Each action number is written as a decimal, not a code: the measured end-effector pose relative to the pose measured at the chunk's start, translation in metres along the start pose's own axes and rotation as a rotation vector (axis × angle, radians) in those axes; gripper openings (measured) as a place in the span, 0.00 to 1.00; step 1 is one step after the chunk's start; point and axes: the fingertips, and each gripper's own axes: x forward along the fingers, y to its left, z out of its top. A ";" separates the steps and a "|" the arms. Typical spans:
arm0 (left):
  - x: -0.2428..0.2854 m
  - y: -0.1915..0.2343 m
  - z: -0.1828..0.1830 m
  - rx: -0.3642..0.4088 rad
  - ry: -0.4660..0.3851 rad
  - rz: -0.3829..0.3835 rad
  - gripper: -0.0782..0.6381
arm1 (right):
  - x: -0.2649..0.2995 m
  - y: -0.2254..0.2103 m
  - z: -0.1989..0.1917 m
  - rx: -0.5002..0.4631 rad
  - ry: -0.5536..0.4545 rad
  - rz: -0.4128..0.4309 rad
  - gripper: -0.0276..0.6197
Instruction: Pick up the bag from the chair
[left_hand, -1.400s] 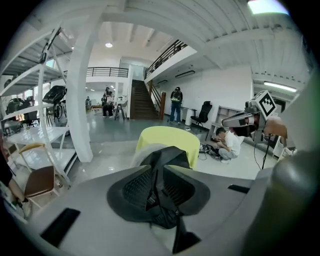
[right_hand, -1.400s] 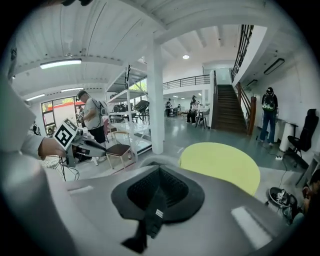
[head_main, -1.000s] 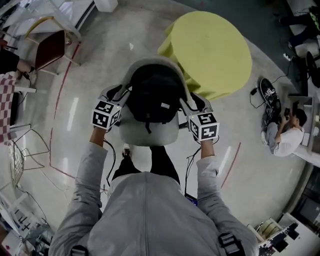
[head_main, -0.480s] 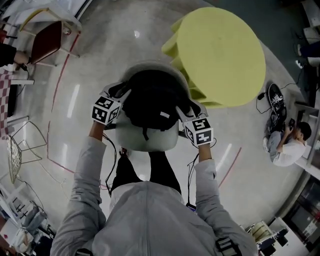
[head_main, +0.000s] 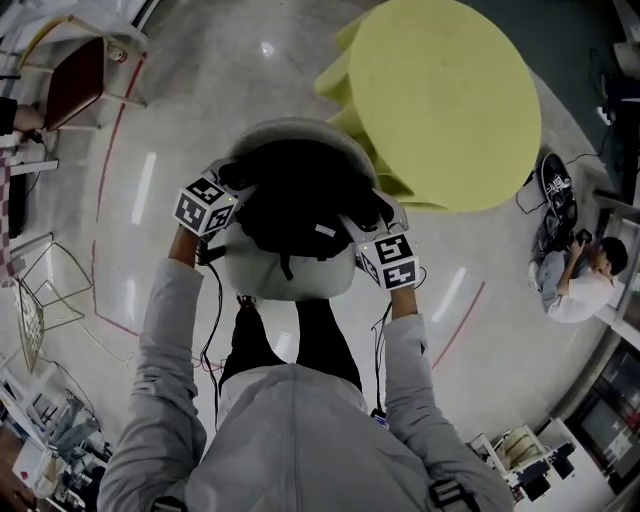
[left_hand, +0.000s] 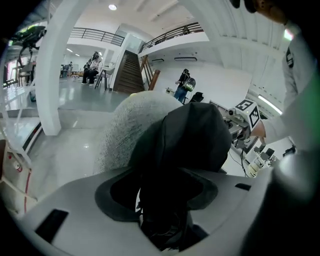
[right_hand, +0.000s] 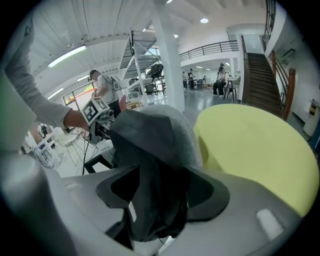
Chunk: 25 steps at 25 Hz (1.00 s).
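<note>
lowered left claw and right claw onto either flank of the black bag, seated on the grey chair; just spread both wide, fabric between jaws, unpinched. ready for closing, then lifting.

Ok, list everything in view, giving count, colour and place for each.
chair: one, light grey, in front of the person
bag: one, black, on that chair
round table: one, yellow, beyond the chair, to the right
second chair: one, dark red, top left of the head view
wire frame: one, pale, floor at the left edge
tape lines: several, red, on the floor
seated person: one, white top, floor at the right edge
left gripper: one, grey, at the bag's left side; jaws open, just opened wider, bag fabric between them
right gripper: one, grey, at the bag's right side; jaws likewise
sleeves: two, grey, lower head view
</note>
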 end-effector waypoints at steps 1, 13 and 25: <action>0.004 -0.001 -0.002 0.000 0.012 0.002 0.39 | 0.004 -0.003 -0.002 0.004 0.002 -0.022 0.46; 0.002 -0.006 -0.007 0.000 0.000 0.067 0.21 | 0.009 0.017 -0.001 0.095 -0.071 -0.057 0.16; -0.053 -0.056 -0.009 -0.021 -0.160 0.091 0.18 | -0.065 0.073 -0.004 0.055 -0.159 -0.200 0.11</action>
